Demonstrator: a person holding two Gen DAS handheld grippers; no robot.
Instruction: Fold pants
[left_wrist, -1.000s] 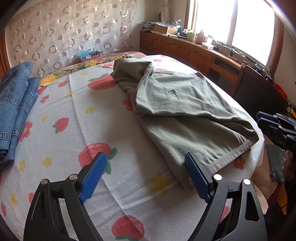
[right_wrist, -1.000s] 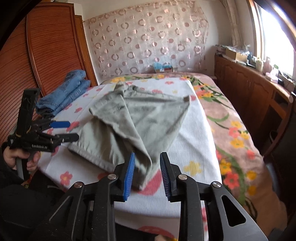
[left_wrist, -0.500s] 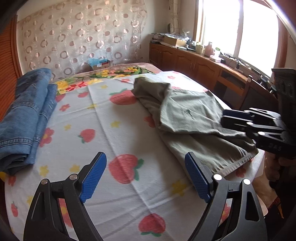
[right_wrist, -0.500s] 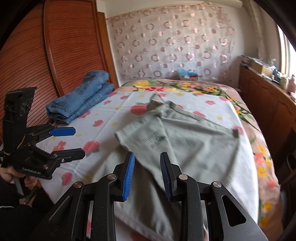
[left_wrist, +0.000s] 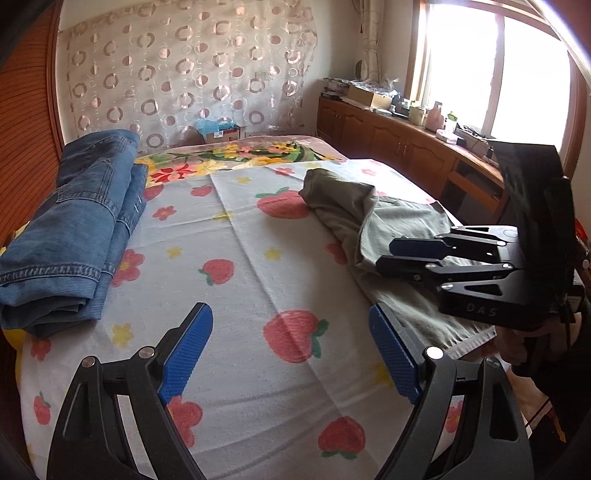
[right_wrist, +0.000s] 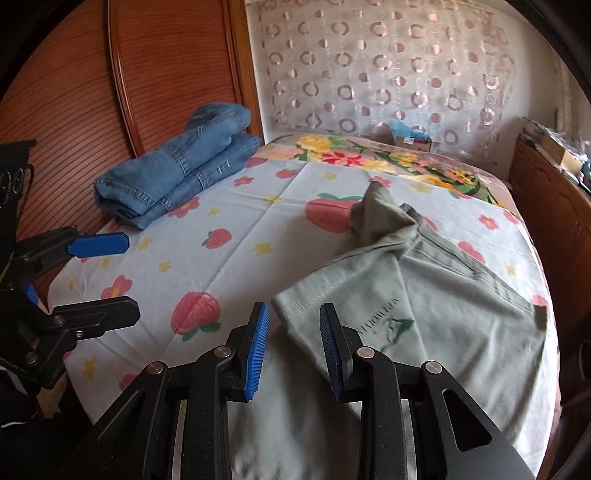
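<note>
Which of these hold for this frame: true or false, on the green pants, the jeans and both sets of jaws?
1. The green pants lie rumpled on the strawberry-print sheet. True.
2. The left gripper grips the jeans. False: its jaws stand wide over bare sheet.
3. The jeans lie folded near the wooden headboard. True.
4. The right gripper clamps cloth. False: its jaws are part open, nothing pinched.

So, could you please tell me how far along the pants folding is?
Done: blue jeans lie folded at the bed's far side. In hand: nothing; the left hand-held gripper and right hand-held gripper both hover open. Left: the green pants lie rumpled, unfolded.
</note>
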